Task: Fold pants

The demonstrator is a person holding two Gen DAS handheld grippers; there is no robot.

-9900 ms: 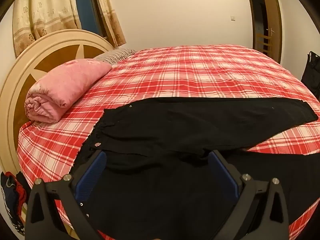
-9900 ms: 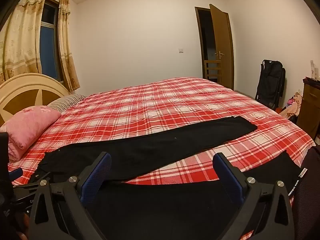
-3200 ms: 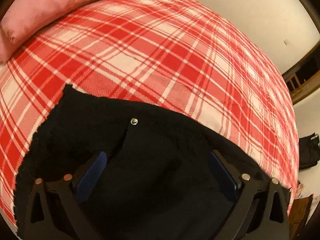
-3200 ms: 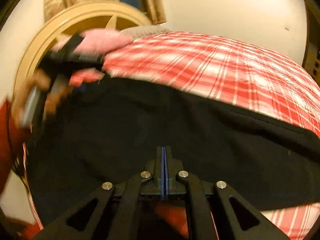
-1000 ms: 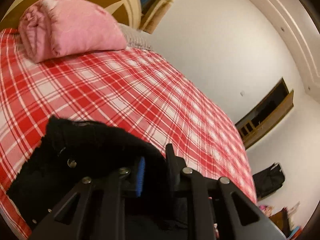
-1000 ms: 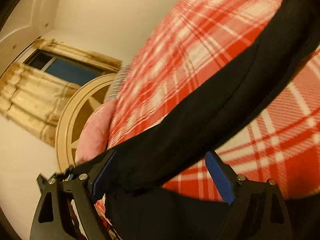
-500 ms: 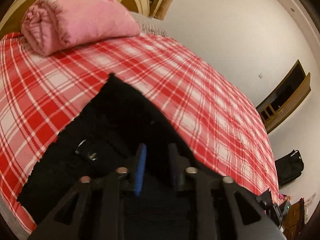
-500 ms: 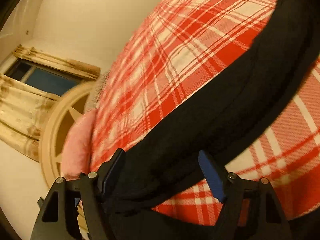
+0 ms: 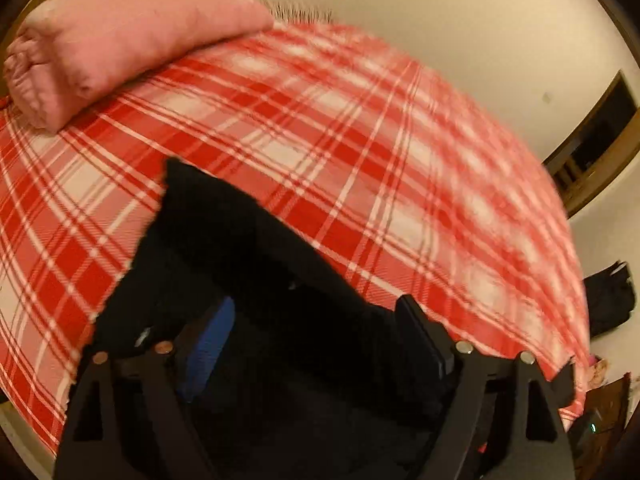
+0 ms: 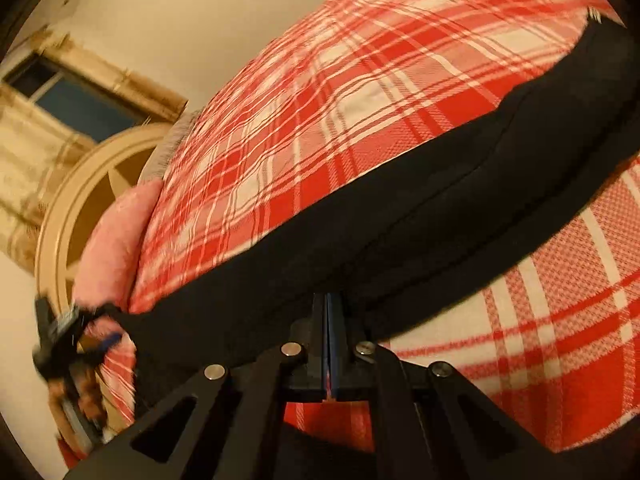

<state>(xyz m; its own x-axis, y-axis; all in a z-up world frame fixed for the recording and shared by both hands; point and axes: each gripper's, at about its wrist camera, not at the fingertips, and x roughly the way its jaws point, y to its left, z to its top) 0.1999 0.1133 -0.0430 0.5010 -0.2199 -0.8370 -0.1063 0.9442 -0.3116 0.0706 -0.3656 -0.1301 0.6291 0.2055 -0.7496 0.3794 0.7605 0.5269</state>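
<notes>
Pants (image 9: 248,264): black, lying on the red plaid bedspread (image 9: 360,152) near the bed's front edge, waist end toward the pink pillow (image 9: 120,28), one leg running off rightward as a long band. Left gripper (image 9: 320,332): jaws have just been opening and now stand wide over the waist end, cloth beneath and between them, pads not pressing it; released, by the look of it. Right gripper (image 10: 329,344): jaws have just been closing and now meet flat at the near edge of the leg (image 10: 400,216); whether any fabric is pinched cannot be told. Handling, as judged: soft, limp, light cloth; sags and drags, no stiffness to push. Best taken at firmer edges, the waistband, hem or side seam, pinched through all layers.
</notes>
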